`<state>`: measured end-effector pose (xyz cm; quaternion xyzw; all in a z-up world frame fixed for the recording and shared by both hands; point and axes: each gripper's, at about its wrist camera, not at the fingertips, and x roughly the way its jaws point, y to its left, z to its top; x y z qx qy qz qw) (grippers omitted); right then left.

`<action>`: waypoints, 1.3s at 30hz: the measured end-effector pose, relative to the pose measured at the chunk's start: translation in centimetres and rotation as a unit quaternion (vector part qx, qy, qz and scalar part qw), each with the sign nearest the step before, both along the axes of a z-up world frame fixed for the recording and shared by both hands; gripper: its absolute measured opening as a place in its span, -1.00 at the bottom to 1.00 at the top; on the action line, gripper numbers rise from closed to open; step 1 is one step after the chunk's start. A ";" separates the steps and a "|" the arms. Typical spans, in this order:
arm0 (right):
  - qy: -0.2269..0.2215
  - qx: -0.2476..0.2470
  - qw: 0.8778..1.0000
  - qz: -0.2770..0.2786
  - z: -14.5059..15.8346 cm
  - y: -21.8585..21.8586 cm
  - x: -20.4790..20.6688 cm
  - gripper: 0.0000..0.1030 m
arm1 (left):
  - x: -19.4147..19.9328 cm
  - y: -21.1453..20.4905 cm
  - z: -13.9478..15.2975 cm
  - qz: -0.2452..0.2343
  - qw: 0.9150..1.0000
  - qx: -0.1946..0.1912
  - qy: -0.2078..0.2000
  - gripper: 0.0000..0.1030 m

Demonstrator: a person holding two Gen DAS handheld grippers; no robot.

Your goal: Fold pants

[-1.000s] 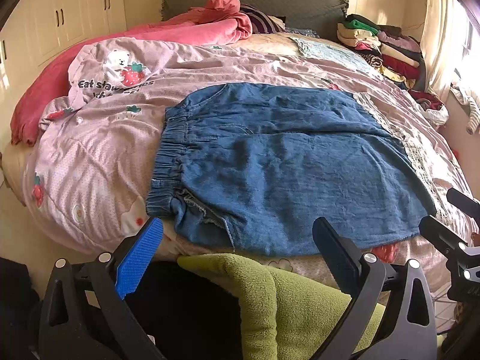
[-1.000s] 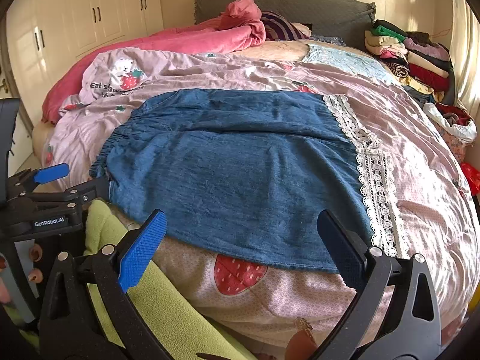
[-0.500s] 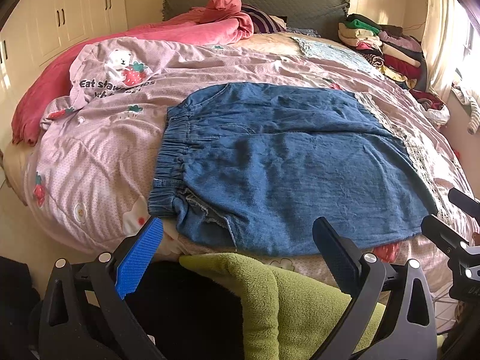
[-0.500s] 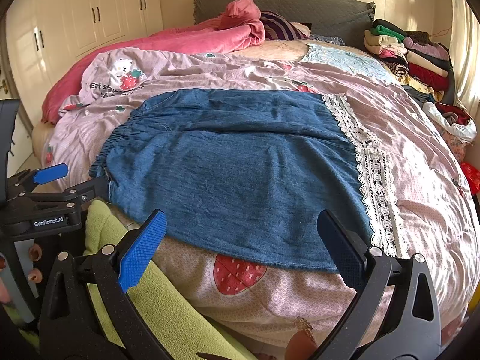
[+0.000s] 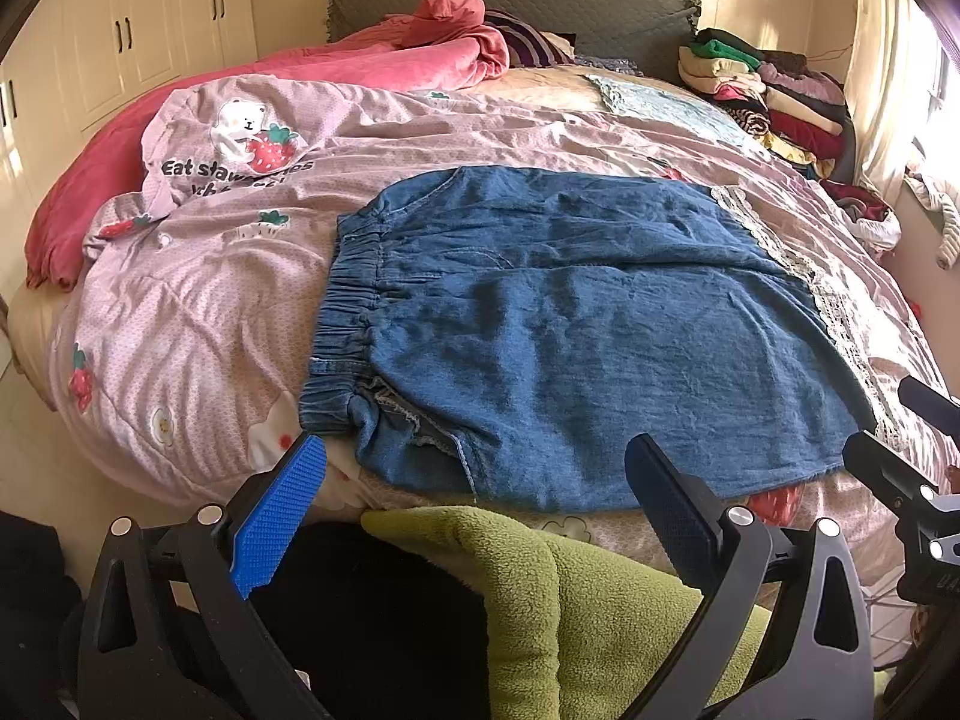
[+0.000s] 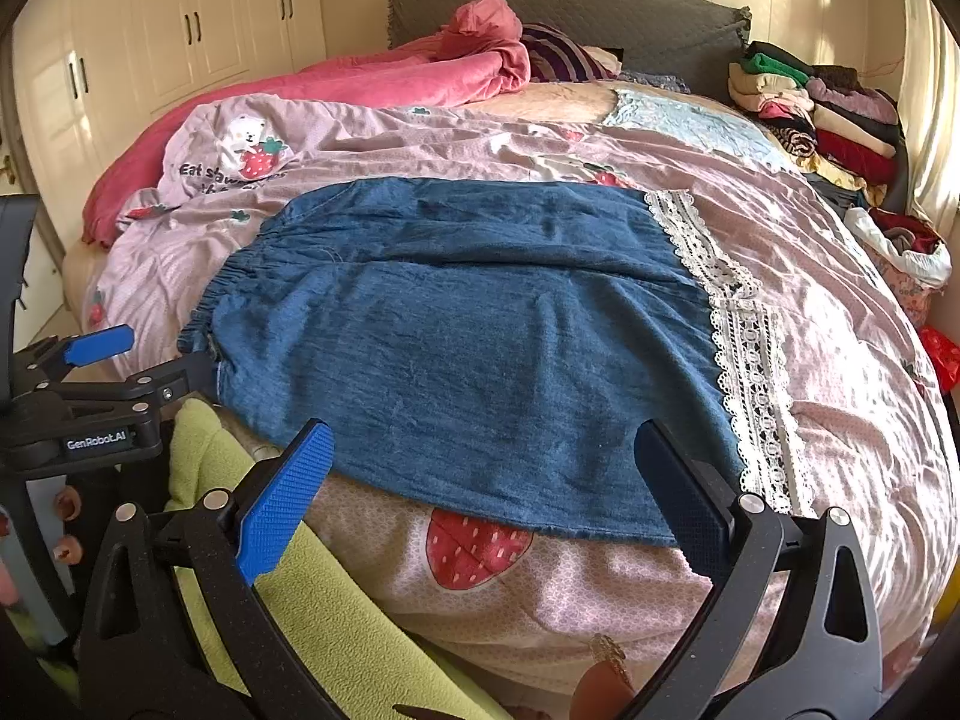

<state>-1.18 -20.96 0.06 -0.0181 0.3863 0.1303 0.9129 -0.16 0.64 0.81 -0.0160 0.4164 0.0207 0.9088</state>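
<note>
Blue denim pants [image 5: 576, 336] lie flat on the pink strawberry quilt [image 5: 198, 300], elastic waistband to the left, white lace hem to the right. They also show in the right wrist view [image 6: 480, 348]. My left gripper [image 5: 480, 492] is open and empty, just short of the pants' near edge, near the waistband end. My right gripper [image 6: 486, 480] is open and empty, just short of the near edge toward the lace hem [image 6: 750, 360]. The left gripper shows in the right wrist view [image 6: 150, 360], by the waistband corner.
A pink blanket [image 5: 360, 66] lies bunched at the back left. A stack of folded clothes [image 5: 774, 96] sits at the back right by the headboard. Green fleece clothing [image 5: 570, 600] is under the grippers at the bed's near edge. Cupboards [image 6: 150, 42] stand on the left.
Both grippers have edged slightly closer to the bed. The pants have not moved and both grippers stay open.
</note>
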 end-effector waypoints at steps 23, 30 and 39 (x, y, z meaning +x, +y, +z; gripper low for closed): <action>0.002 -0.001 1.000 0.007 0.1 0.2 0.5 0.84 | 1.3 1.1 0.2 0.013 1.000 0.004 -0.001 0.92; -0.006 -0.001 1.000 0.014 0.4 0.6 3.6 0.84 | 3.0 2.4 0.7 0.027 1.000 -0.002 0.003 0.92; -0.017 0.004 0.999 0.033 1.4 2.0 7.7 0.84 | 6.0 4.9 1.1 0.044 0.999 -0.005 0.005 0.92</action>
